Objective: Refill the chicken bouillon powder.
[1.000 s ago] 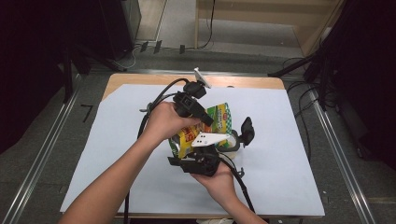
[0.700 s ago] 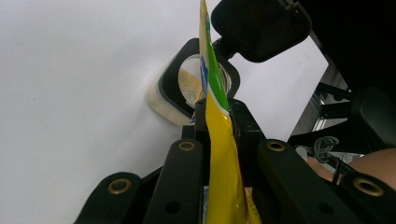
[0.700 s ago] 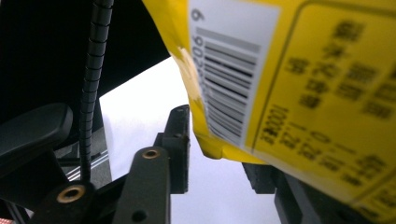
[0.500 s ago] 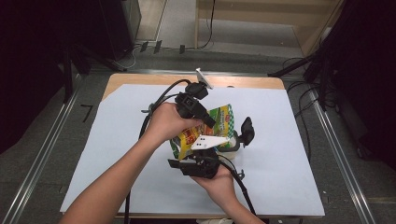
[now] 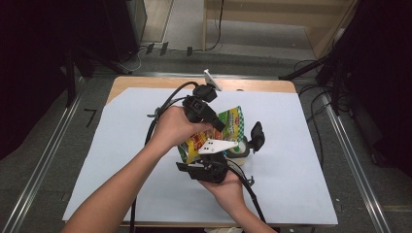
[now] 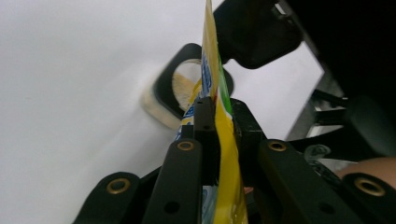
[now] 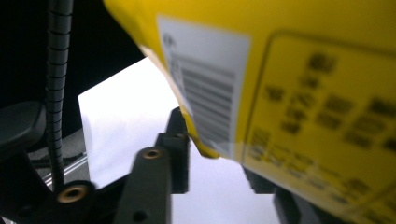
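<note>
Left gripper (image 6: 218, 121) clenched on yellow snack bag (image 6: 212, 70) edge. Right gripper (image 7: 219, 154) jaws lately widened, bag corner between them; contact not discernible. Bag held above small bowl (image 5: 241, 153) on white sheet (image 5: 301, 145). Step judged: pouring. Next: tilt kept steady over bowl.

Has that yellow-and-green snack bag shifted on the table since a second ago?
No. The yellow-and-green snack bag sits at the same spot against the white table sheet's edges, pinched by the left tongs.

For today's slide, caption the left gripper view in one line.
Left gripper pinches a yellow snack bag edge-on above the white table cover.
</note>
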`<action>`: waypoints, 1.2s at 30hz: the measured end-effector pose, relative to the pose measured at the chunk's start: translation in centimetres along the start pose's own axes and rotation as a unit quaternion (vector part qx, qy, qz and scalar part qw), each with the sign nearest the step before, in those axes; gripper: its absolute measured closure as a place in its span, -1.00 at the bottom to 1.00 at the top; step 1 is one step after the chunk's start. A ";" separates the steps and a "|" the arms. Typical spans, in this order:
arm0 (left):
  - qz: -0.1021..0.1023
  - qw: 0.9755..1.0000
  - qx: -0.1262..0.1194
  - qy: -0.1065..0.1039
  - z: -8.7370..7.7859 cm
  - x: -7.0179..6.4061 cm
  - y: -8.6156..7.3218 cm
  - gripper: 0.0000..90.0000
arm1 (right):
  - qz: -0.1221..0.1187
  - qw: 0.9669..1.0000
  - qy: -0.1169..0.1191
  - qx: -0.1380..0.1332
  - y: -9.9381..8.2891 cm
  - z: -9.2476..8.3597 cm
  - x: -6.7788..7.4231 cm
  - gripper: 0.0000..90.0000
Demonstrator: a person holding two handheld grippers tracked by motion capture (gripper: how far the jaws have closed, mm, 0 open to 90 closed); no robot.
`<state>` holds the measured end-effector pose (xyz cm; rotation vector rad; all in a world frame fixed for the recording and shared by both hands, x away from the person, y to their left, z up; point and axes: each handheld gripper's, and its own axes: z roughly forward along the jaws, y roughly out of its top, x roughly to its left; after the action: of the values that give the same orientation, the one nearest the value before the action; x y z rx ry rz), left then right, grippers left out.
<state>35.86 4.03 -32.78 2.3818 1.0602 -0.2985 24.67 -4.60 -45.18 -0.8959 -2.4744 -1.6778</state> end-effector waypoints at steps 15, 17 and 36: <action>0.000 1.000 0.010 0.007 -0.1 -0.4 0.5 0.96 | 0.021 0.999 0.022 -0.012 0.3 -0.3 -0.2 0.51; -0.002 1.000 0.012 0.000 0.0 -0.4 0.8 0.95 | 0.024 0.999 0.028 -0.016 0.4 -0.5 -0.1 0.53; -0.003 1.000 0.013 -0.014 0.3 -0.2 1.6 0.90 | 0.033 0.998 0.042 -0.019 0.9 -0.8 -0.1 0.52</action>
<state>36.90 2.83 -32.39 2.3901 1.0575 -0.3483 24.89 -5.12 -44.12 -0.8811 -2.3404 -1.7103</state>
